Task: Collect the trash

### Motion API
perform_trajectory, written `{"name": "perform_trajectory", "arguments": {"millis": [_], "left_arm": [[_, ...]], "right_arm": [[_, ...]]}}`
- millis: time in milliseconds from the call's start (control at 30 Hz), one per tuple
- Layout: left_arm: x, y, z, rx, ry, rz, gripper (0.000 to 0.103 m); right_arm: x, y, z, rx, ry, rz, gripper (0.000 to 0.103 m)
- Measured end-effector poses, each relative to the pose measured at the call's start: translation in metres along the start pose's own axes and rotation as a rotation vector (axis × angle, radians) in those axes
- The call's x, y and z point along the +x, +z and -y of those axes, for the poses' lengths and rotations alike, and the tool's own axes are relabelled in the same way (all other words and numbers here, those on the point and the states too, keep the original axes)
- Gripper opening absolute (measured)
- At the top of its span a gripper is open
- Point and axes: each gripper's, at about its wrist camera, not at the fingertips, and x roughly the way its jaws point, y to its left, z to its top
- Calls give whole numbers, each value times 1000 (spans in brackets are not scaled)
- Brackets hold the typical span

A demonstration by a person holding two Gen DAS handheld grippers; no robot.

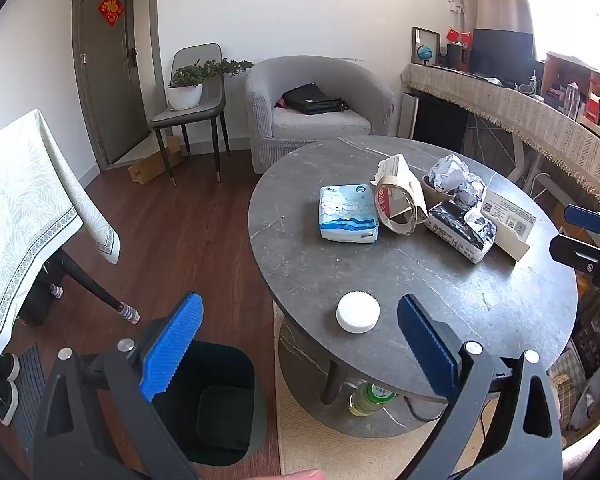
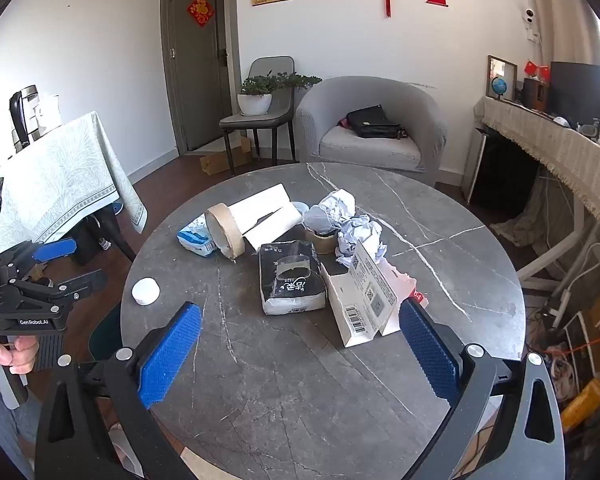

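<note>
A white cap (image 1: 357,312) lies flat at the worktop's 7 o'clock edge. Crumpled paper (image 2: 346,220), a tape roll (image 2: 224,230) on edge, a torn white box (image 2: 364,296) and tissue packs (image 2: 292,276) cluster at centre. A dark bin (image 1: 216,400) stands on the floor.

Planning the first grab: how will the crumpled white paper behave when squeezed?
The crumpled paper probably weighs little and will crush under the pads. Sitting atop the small cardboard roll, it may tumble off if nudged.
</note>
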Motion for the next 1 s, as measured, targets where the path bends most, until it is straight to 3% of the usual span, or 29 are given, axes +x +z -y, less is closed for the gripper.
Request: {"name": "perform_trajectory", "arguments": {"millis": [1000], "left_arm": [[-1, 2, -2, -11, -8, -3, 99]], "right_arm": [[2, -2, 2, 11, 5, -5, 100]]}}
